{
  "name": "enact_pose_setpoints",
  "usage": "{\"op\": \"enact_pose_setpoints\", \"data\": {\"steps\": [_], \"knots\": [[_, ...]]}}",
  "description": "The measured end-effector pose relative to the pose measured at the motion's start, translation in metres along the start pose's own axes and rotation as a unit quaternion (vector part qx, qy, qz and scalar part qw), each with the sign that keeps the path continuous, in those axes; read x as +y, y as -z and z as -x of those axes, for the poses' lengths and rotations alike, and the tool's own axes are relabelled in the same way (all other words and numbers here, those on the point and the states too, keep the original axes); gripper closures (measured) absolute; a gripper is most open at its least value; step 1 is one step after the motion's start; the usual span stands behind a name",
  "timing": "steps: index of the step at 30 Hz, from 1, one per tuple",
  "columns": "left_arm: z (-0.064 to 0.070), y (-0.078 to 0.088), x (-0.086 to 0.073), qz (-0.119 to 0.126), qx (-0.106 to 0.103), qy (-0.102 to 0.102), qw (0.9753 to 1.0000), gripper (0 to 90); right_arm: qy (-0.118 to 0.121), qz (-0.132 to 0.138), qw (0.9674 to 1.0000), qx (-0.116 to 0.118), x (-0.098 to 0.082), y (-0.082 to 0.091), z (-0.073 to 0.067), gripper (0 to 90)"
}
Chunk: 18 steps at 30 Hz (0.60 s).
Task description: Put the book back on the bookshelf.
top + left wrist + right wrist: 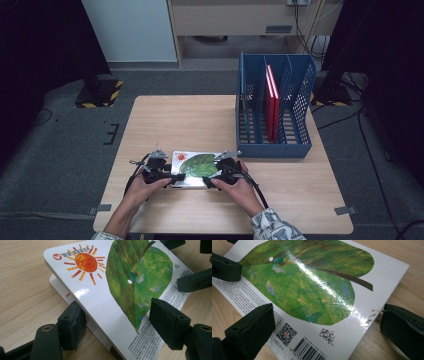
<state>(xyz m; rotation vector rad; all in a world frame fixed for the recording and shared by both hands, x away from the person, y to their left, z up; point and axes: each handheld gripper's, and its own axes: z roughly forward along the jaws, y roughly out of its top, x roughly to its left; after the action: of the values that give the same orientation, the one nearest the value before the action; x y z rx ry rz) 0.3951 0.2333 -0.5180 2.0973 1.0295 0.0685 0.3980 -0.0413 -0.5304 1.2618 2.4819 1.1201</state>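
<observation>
Pale wood table (165,120) on grey carpet (55,150), dark room; both grippers (159,172) (225,172) half-open astride picture book (196,165), grip unclear.

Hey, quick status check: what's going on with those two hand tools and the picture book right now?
Left tool and right tool each straddle an end of the picture book; grip unconfirmed. Book near the table front edge. Blue file rack stands clear, nothing in the way.

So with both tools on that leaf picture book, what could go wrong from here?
1. The book is glossy, and the left tool takes it near one corner, so it may slip or twist.
2. The right tool straddles the opposite end with a gap at one pad; uneven lifting could tilt the book.
3. Its cover sits raised above the pages, so it could flop open.
</observation>
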Motion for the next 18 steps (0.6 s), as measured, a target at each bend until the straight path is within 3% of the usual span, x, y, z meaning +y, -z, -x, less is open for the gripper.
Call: {"op": "enact_pose_setpoints", "data": {"steps": [4, 10, 12, 14, 18], "knots": [[-0.002, 0.003, -0.001, 0.001, -0.003, 0.006, 1.0000, 33.8, -0.002, 0.002, 1.0000, 0.002, 0.001, 0.000, 0.001, 0.1], [0.002, 0.005, -0.001, 0.007, 0.003, -0.006, 1.0000, 37.5, 0.002, -0.004, 0.9999, 0.012, 0.002, 0.001, 0.007, 0.1], [0.002, 0.007, -0.001, 0.008, 0.007, -0.012, 0.9999, 40.0, -0.002, -0.001, 0.9999, 0.015, 0.001, 0.002, 0.009, 0.1], [0.003, 0.007, -0.002, -0.003, 0.028, -0.031, 0.9991, 45.1, -0.002, 0.001, 0.9999, 0.014, 0.001, 0.002, 0.010, 0.2], [0.001, 0.007, -0.002, 0.005, 0.017, -0.025, 0.9995, 49.4, -0.006, 0.008, 0.9998, 0.015, 0.001, 0.001, 0.010, 0.2]]}}
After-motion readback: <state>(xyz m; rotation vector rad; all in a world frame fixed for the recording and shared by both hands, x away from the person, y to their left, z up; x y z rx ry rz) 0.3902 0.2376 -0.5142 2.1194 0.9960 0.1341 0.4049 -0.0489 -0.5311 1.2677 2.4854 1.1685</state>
